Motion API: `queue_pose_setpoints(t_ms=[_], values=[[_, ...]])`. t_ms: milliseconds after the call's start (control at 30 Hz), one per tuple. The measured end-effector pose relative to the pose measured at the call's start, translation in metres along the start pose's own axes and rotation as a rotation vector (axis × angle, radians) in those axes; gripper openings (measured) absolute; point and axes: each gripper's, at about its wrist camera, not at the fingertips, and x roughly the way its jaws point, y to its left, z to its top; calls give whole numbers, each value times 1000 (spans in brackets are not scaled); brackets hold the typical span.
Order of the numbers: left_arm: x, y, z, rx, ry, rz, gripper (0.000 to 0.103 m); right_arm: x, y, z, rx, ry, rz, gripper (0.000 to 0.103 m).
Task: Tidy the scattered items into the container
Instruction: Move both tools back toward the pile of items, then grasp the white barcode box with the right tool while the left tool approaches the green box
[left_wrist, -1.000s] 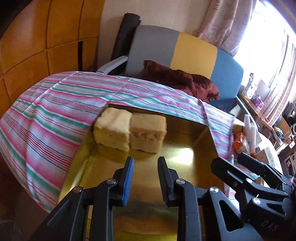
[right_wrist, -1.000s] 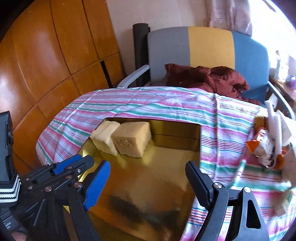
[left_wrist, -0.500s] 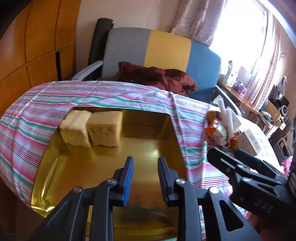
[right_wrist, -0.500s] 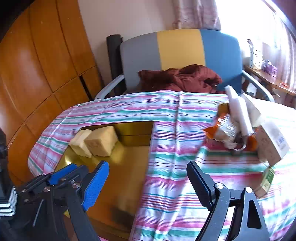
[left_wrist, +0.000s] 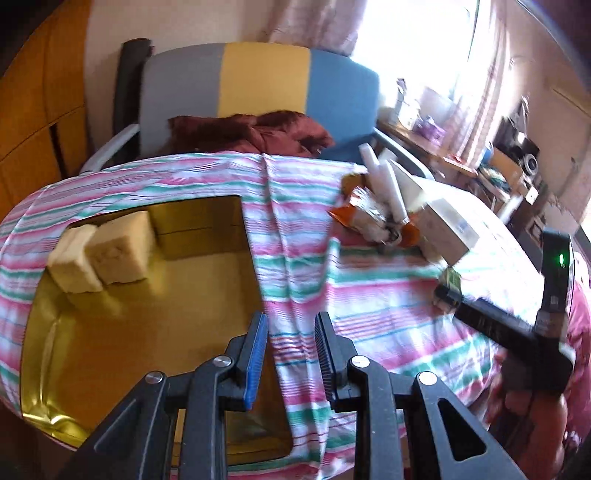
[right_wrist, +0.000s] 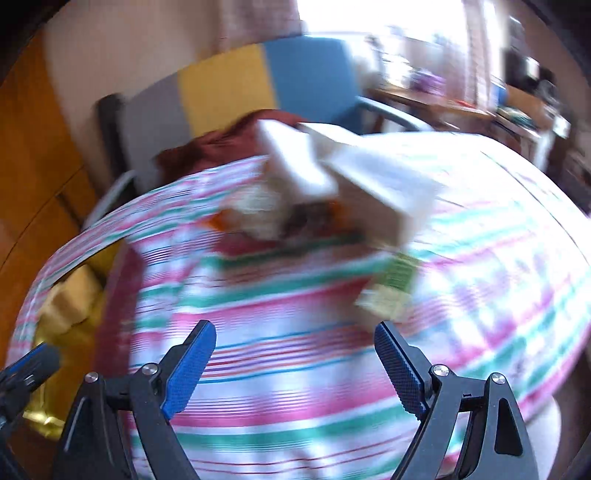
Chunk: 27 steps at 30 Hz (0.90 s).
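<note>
A gold container (left_wrist: 110, 332) sits sunk into the striped cloth at the left, holding two pale sponge blocks (left_wrist: 99, 254) in its far left corner. My left gripper (left_wrist: 290, 354) is empty, its jaws a narrow gap apart, above the container's right edge. My right gripper (right_wrist: 295, 365) is open wide and empty, over the striped cloth (right_wrist: 295, 295). Ahead of it lie a beige box (right_wrist: 376, 188), an orange snack packet (right_wrist: 251, 214) and a small green packet (right_wrist: 391, 288), all blurred. The same pile shows in the left wrist view (left_wrist: 391, 218).
A grey, yellow and blue chair (left_wrist: 258, 74) with a dark red garment (left_wrist: 251, 133) stands behind the table. Wooden panels (left_wrist: 33, 129) are on the left. A cluttered shelf (left_wrist: 461, 147) runs by the window at right.
Both grippers have swung right, away from the container and toward the pile of items. The right wrist view is now motion-blurred and close to the box and packets.
</note>
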Motion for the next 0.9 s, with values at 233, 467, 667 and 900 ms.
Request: queue_pose_setpoints(t_ms=[233,467,667,900], values=[[15,-29,2,82,38,-64,26,9,-54,42,-17,-108,-48,100],[33,-59,8,160,77,-96,26,50,-55,79,-241,-76,-100,88],[49,-86,14,224,91,-142,26,62,-70,79,-174,-23,9,60],[82,-141,23,314,138,-249,30,27,-122,58,34,-28,-67,59]])
